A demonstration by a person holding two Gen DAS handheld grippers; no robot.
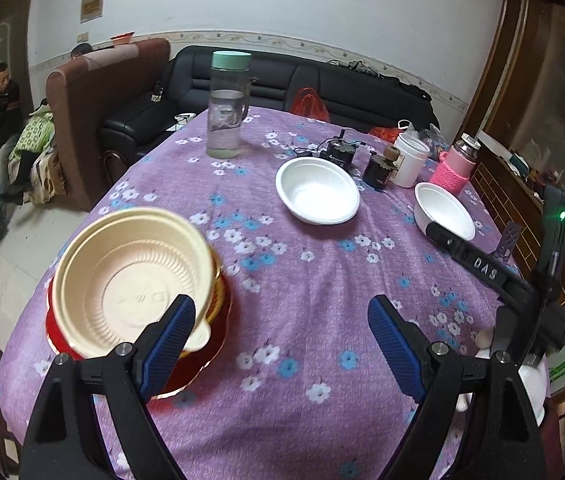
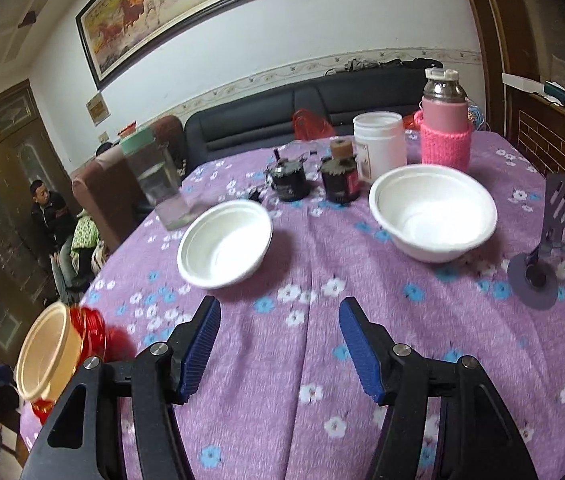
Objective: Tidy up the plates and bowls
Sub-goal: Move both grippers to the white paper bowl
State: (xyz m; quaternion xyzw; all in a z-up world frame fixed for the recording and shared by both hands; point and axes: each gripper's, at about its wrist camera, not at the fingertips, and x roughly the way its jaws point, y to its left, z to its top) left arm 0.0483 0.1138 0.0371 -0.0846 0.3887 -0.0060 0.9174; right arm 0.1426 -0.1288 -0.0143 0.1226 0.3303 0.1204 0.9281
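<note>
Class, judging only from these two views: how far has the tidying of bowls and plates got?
Done: a cream bowl sits on the red plates at the near left. In hand: nothing; the left gripper and right gripper are both open and empty. Left: two white bowls, one mid-table and one further right, sit separate and unstacked.

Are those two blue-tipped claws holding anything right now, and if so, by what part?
Nothing is held. The left gripper is open beside the cream bowl, with nothing between its pads. The right gripper is open over bare tablecloth.
</note>
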